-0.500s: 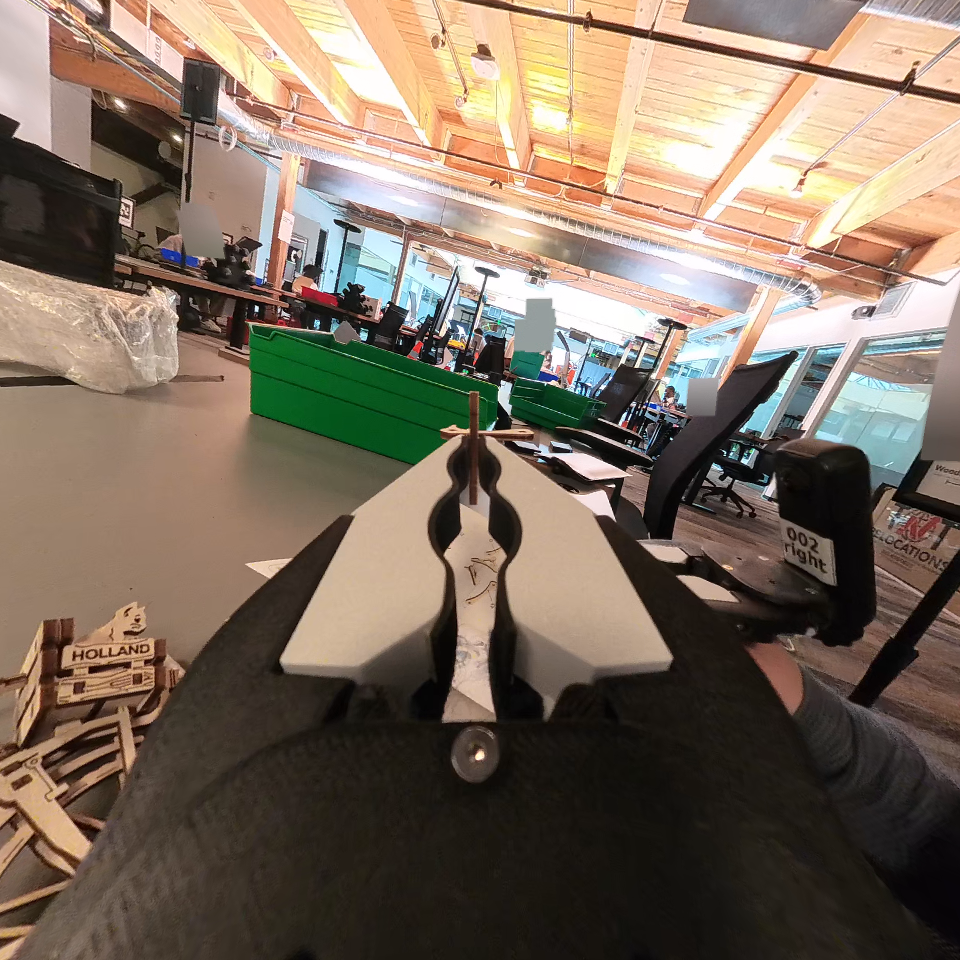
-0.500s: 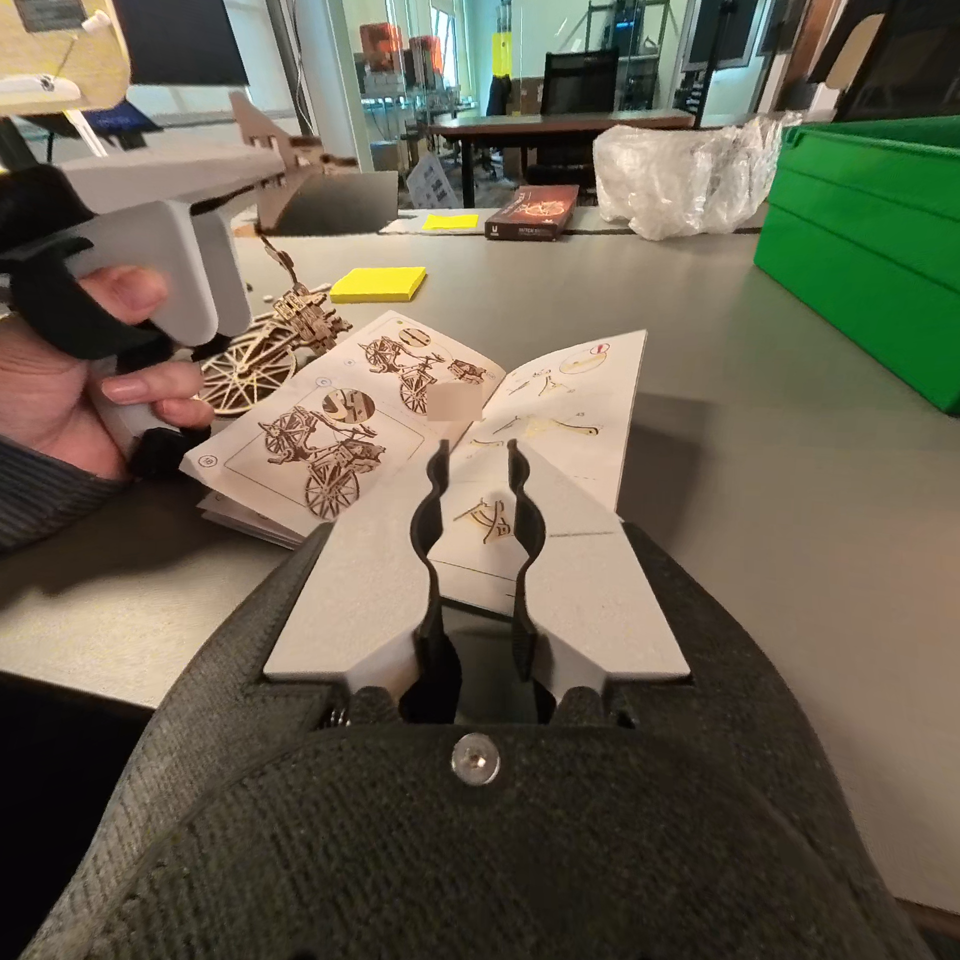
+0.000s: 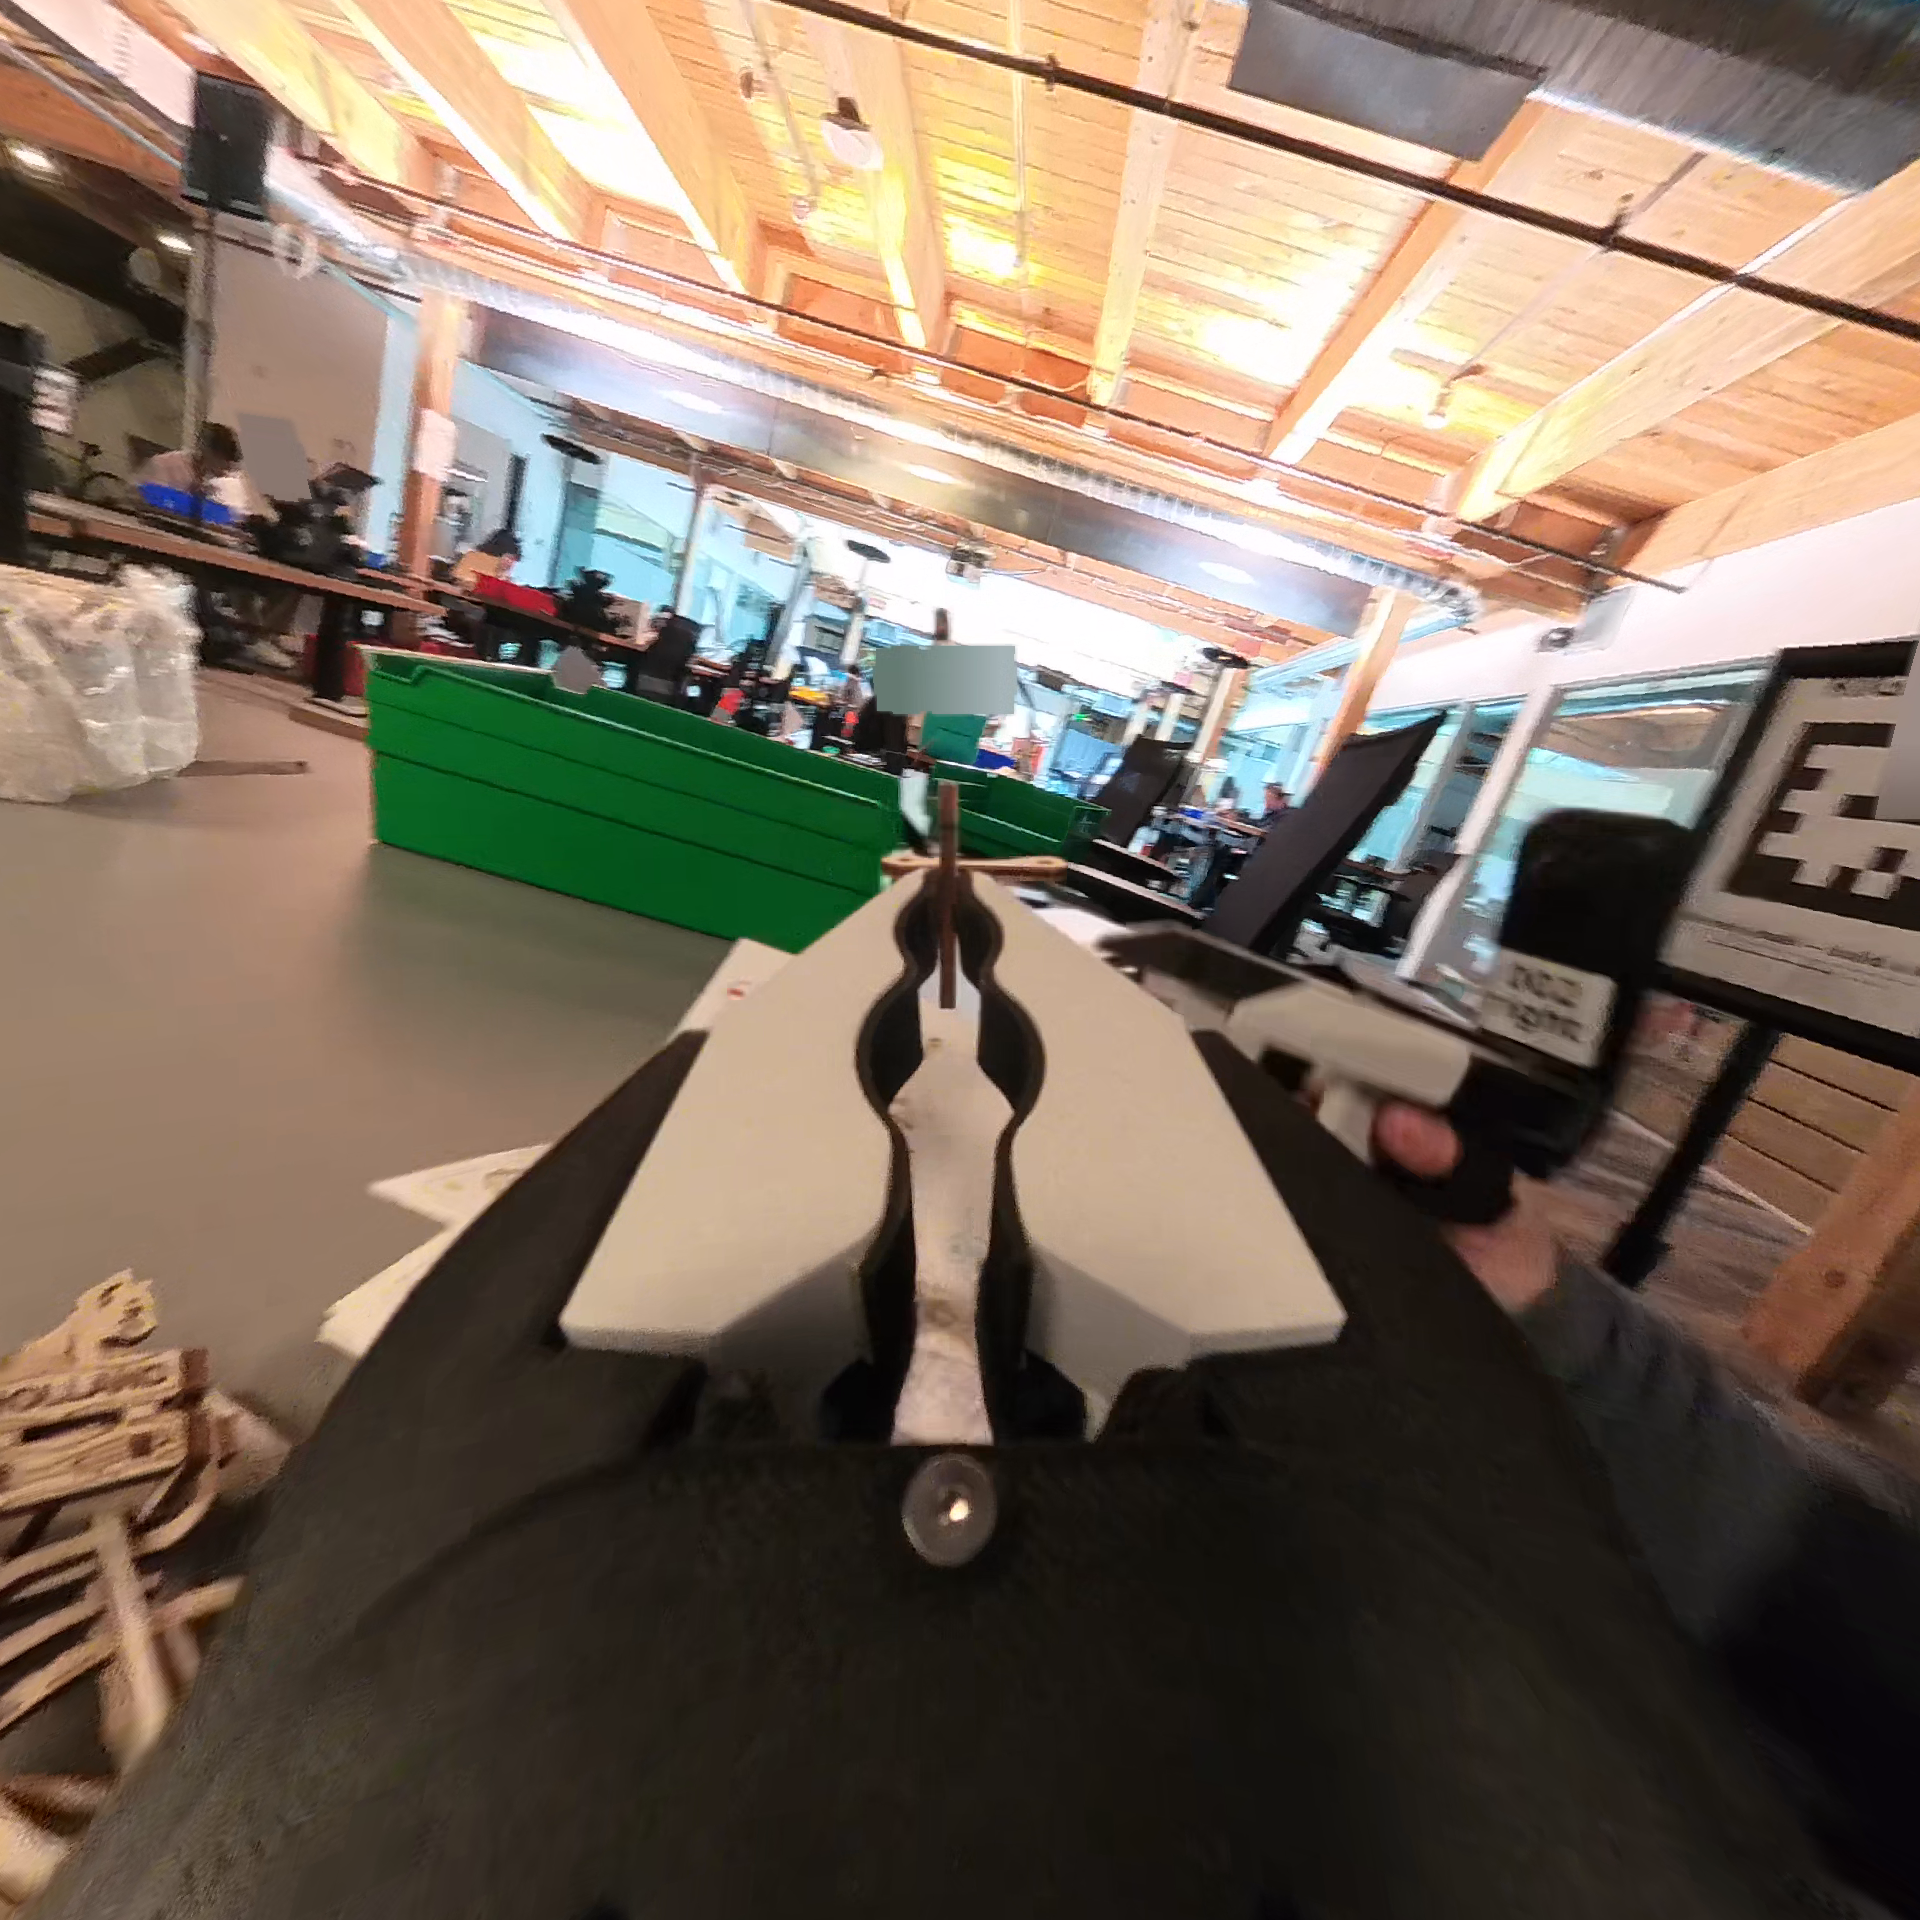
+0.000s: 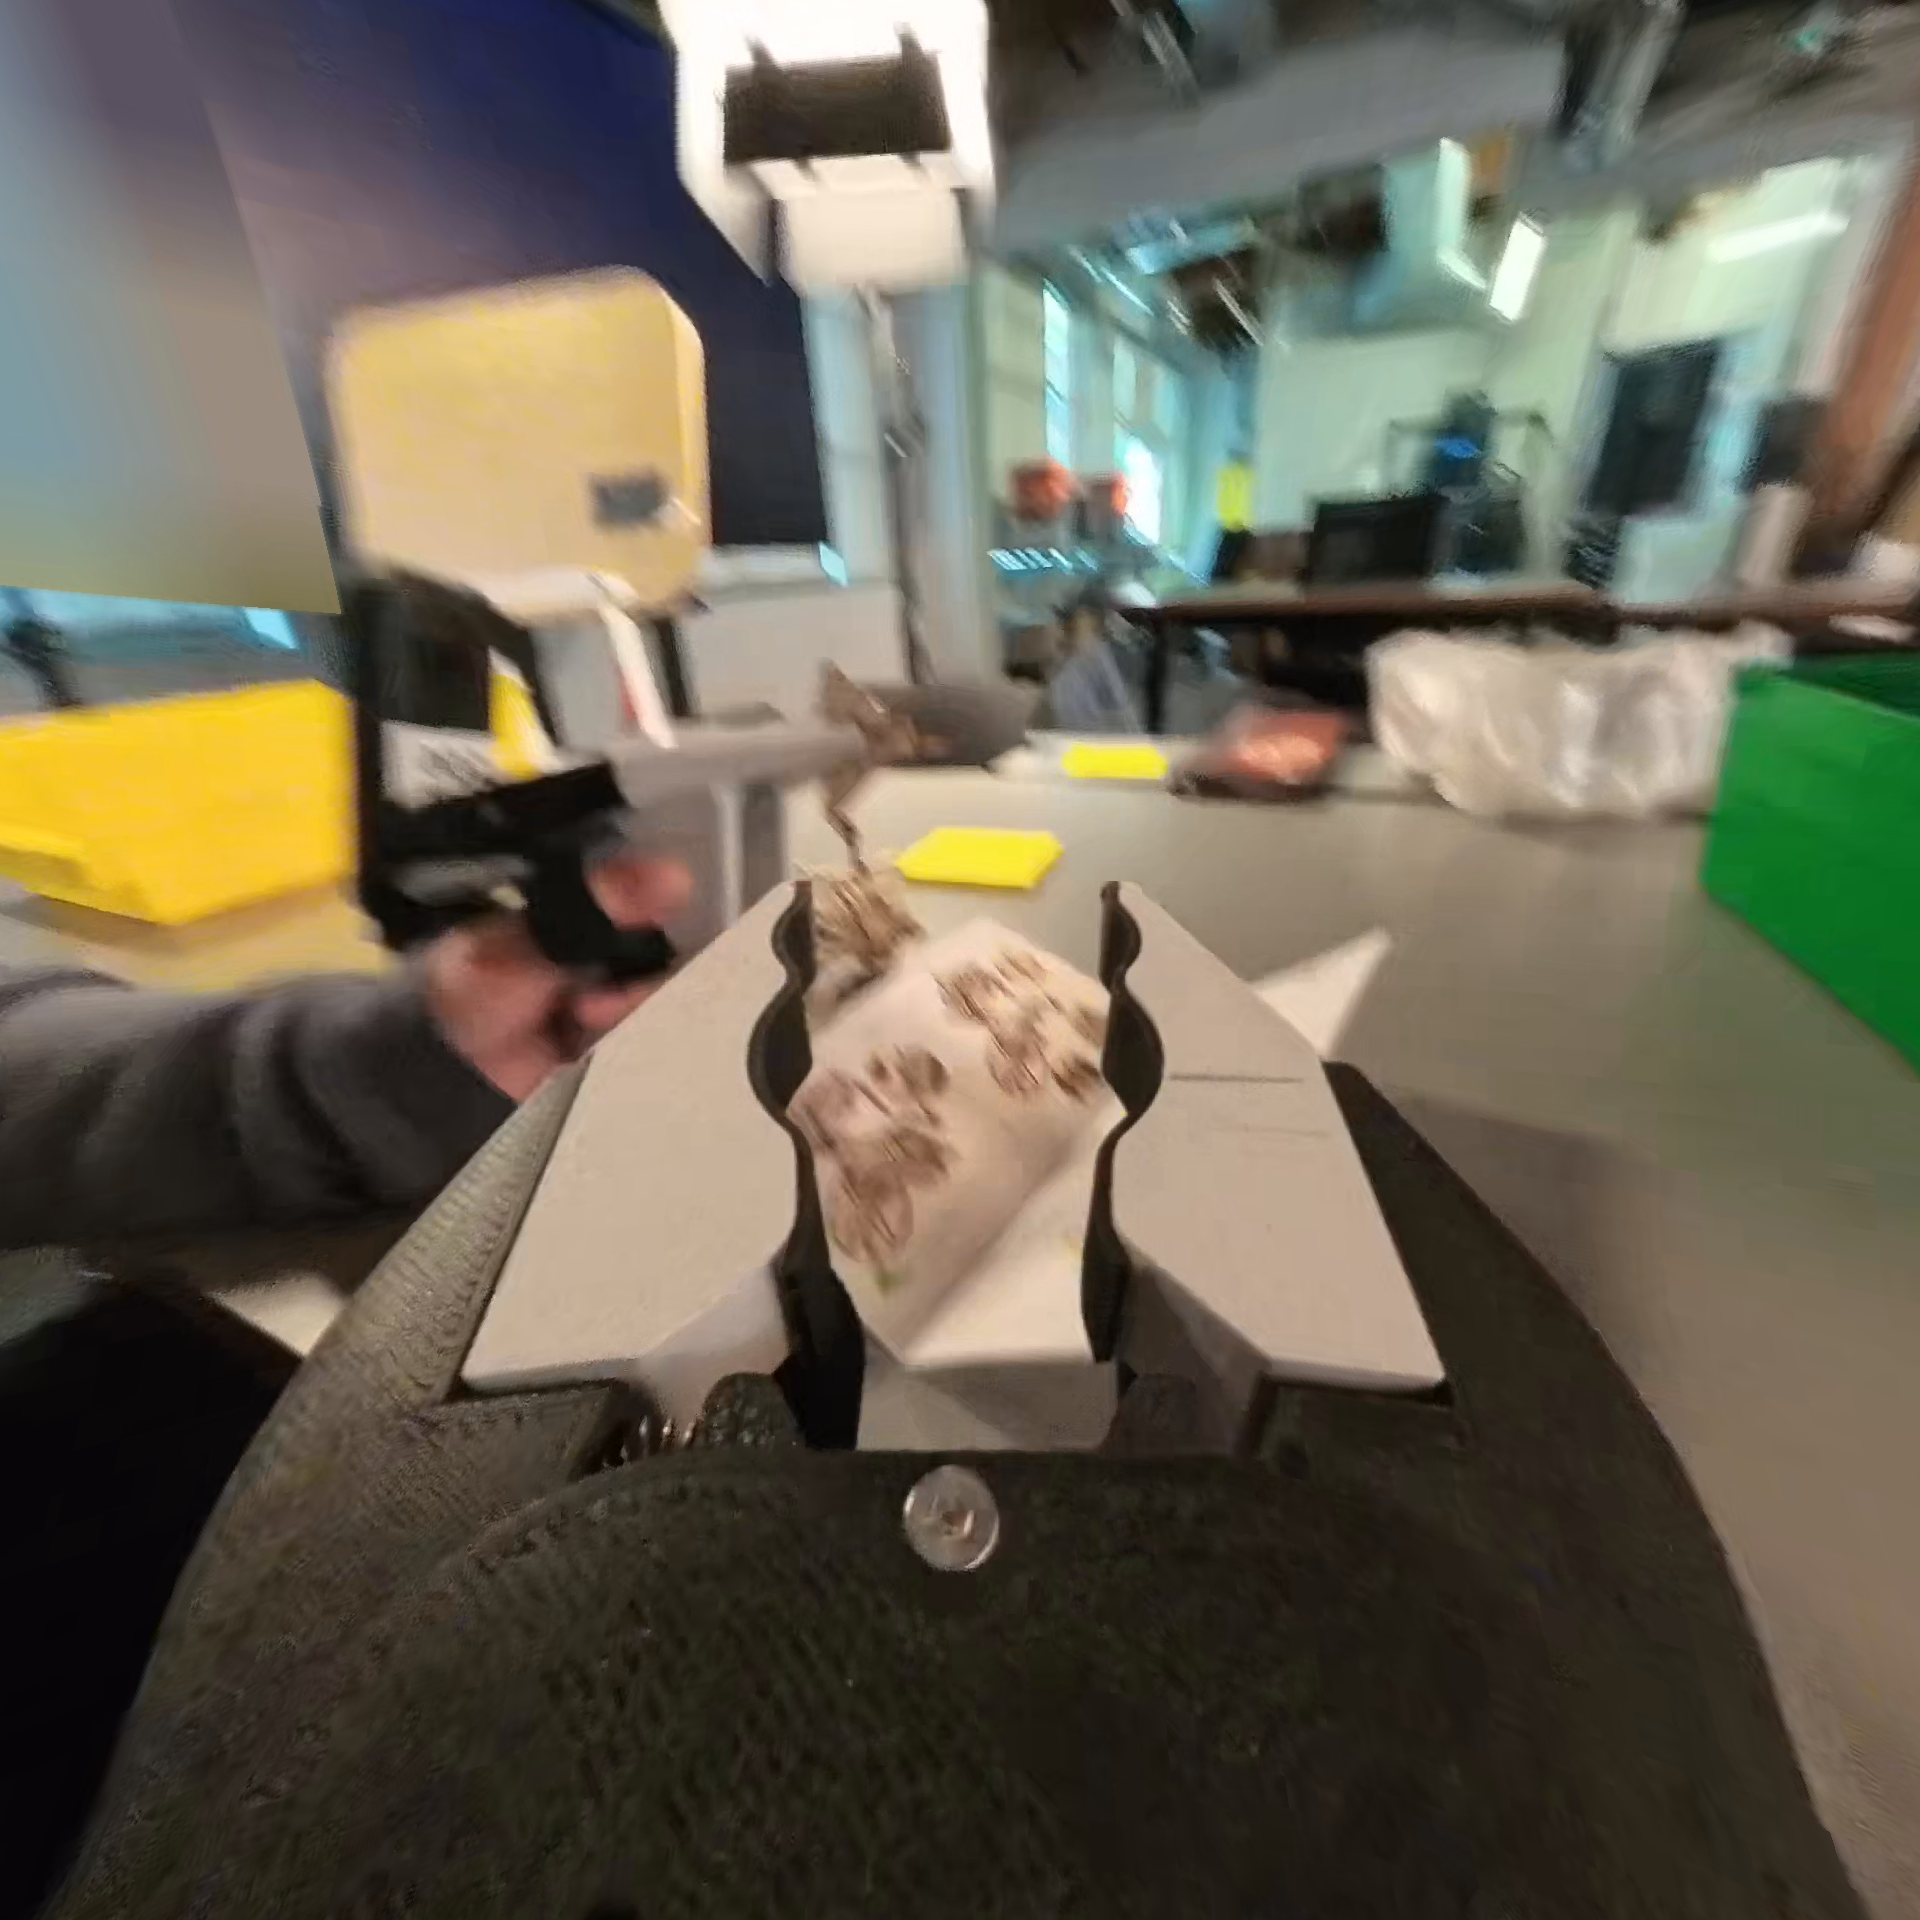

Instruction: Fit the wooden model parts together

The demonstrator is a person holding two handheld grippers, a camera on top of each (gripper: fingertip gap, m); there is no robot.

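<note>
In the left wrist view my left gripper (image 3: 948, 883) is shut on a thin wooden cross-shaped part (image 3: 948, 831), held upright in the air above the grey table (image 3: 260, 987). Loose wooden model pieces (image 3: 94, 1455) lie at the lower left. My right gripper (image 3: 1351, 1029) shows to the right in a hand. In the blurred right wrist view my right gripper (image 4: 956, 904) is open and empty above the open instruction booklet (image 4: 956, 1091). The left gripper (image 4: 727, 753) shows at the left, with a wooden part (image 4: 868, 717) at its tip and a wooden model (image 4: 862, 925) below it.
Stacked green trays (image 3: 623, 790) stand ahead on the table and also show at the right in the right wrist view (image 4: 1818, 852). A crumpled plastic bag (image 4: 1558, 727), a yellow sticky pad (image 4: 982, 857), a brown box (image 4: 1268, 764) and a yellow bin (image 4: 177, 800) lie around. The tips of one gripper are about 8 cm away from the tips of the other.
My right gripper has opened wider and swung up and left, towards the left gripper. My left gripper still holds the wooden part and has shifted slightly.
</note>
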